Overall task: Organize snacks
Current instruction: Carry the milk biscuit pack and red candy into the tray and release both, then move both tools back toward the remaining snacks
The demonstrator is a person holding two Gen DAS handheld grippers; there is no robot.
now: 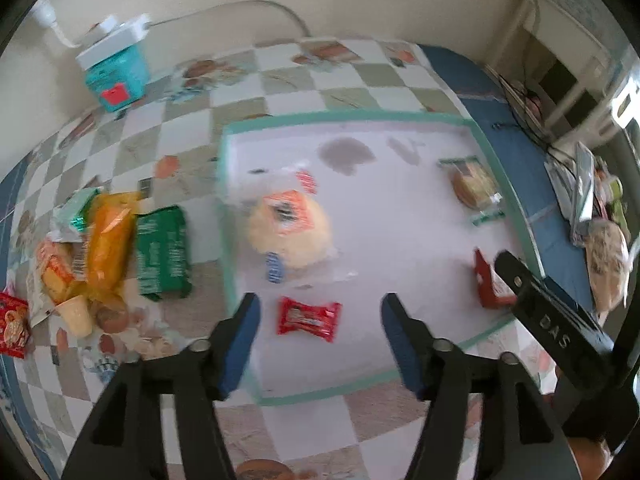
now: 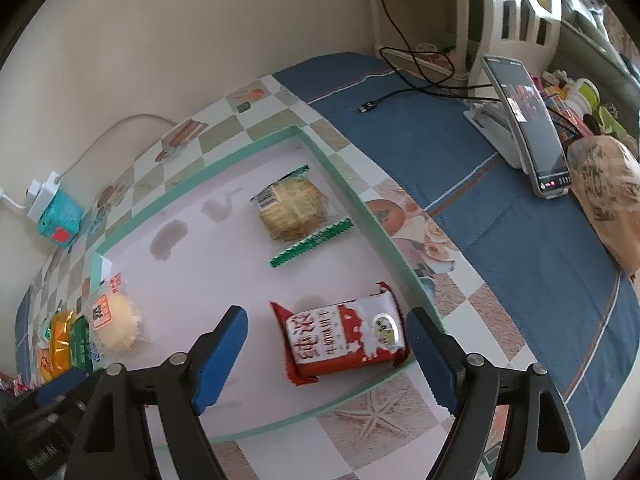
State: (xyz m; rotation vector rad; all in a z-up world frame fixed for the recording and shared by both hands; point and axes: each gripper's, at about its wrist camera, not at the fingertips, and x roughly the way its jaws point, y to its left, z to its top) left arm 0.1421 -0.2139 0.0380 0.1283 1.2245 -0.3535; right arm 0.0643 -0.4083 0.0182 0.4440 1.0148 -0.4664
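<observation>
Left gripper (image 1: pixel 320 322): jaws spread, empty; red candy (image 1: pixel 309 319) between them
Right gripper (image 2: pixel 326 354): jaws spread; red milk pack (image 2: pixel 344 338) between
Risk: slick wrappers may slip sideways on closing

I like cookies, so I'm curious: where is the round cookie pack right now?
The cookie pack lies on the white tray, at its far right side near the green rim, beyond the red milk snack.

Bright, soft daylight; motion blur throughout the left view, sharper right view, heavy fisheye-warped edges.
</observation>
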